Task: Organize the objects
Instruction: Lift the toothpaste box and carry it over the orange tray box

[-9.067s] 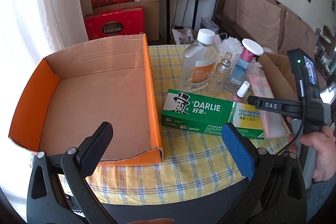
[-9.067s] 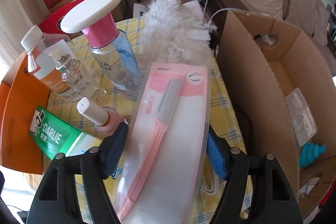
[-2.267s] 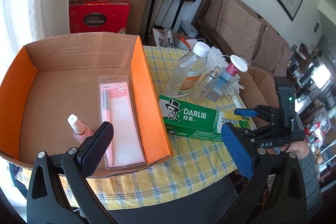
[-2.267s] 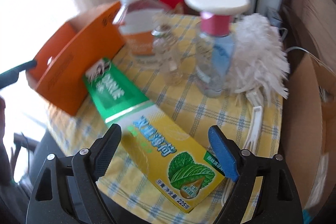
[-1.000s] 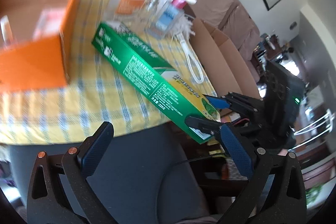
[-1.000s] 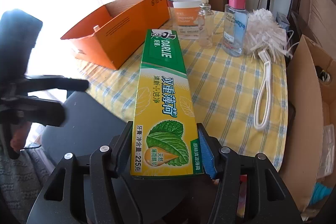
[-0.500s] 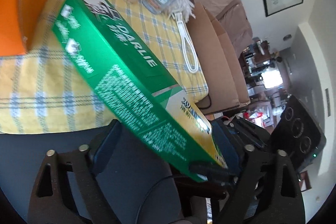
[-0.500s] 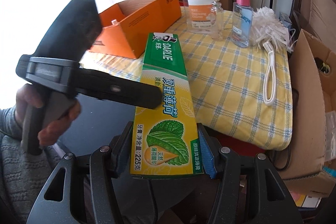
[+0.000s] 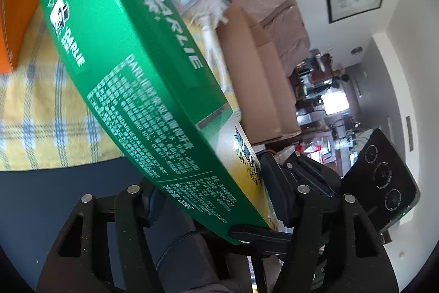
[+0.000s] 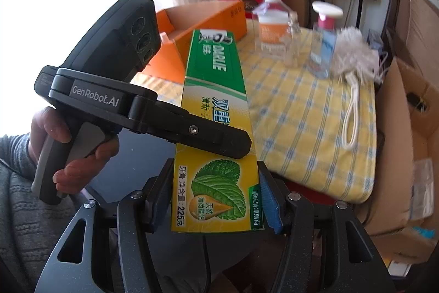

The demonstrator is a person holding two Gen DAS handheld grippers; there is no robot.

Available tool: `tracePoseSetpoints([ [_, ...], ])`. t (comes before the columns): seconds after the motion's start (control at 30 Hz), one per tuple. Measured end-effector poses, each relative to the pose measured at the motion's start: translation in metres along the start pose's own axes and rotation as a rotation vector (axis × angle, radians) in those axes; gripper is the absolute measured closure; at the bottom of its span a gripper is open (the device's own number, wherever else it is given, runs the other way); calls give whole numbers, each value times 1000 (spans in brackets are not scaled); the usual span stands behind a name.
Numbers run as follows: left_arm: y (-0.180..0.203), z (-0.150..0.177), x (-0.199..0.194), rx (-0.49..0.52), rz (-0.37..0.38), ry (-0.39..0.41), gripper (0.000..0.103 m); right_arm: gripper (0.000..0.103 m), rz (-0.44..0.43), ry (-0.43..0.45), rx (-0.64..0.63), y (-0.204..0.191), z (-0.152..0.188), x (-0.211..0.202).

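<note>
A long green and yellow Darlie toothpaste box [image 10: 216, 111] is held off the table, in front of its near edge. My right gripper [image 10: 215, 199] is shut on the box's yellow end, one finger on each side. My left gripper [image 9: 216, 199] comes in from the left and clamps the same yellow end top and bottom; its upper finger [image 10: 208, 139] lies across the box. In the left wrist view the box [image 9: 131, 78] fills the middle. The orange cardboard tray [image 10: 211, 18] stands behind the box's far end.
On the yellow checked tablecloth [image 10: 301, 111] stand a clear bottle with orange label [image 10: 270, 21], a small glass bottle [image 10: 292, 45], a blue bottle with pink pump [image 10: 323, 43] and a white duster [image 10: 354, 56]. A brown cardboard box [image 10: 406, 128] stands at the right.
My left gripper has closed in on the yellow end of the toothpaste box and now grips it. The box stays in my right gripper, lifted off the table.
</note>
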State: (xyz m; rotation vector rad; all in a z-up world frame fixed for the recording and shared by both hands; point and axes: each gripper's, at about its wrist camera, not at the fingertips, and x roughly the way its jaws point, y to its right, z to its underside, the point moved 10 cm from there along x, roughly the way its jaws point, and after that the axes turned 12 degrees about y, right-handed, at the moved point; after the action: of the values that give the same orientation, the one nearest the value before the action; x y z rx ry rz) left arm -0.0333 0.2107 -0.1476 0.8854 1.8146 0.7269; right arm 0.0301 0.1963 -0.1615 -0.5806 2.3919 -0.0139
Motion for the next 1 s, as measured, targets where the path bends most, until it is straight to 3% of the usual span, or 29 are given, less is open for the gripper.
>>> tracePoseSetpoints([
  [0.23, 18, -42, -32, 5, 41, 107, 46, 45, -4, 38, -106, -13, -50, -6],
  [0.43, 6, -90, -65, -30, 36, 221, 46, 45, -43, 43, -206, -29, -100, 16],
  [0.73, -52, -160, -111, -112, -31, 355, 48, 45, -183, 25, -279, -8, -171, 88],
  [1.0, -109, -198, -141, -185, -76, 421, 48, 45, -276, -23, -283, -30, -205, 147],
])
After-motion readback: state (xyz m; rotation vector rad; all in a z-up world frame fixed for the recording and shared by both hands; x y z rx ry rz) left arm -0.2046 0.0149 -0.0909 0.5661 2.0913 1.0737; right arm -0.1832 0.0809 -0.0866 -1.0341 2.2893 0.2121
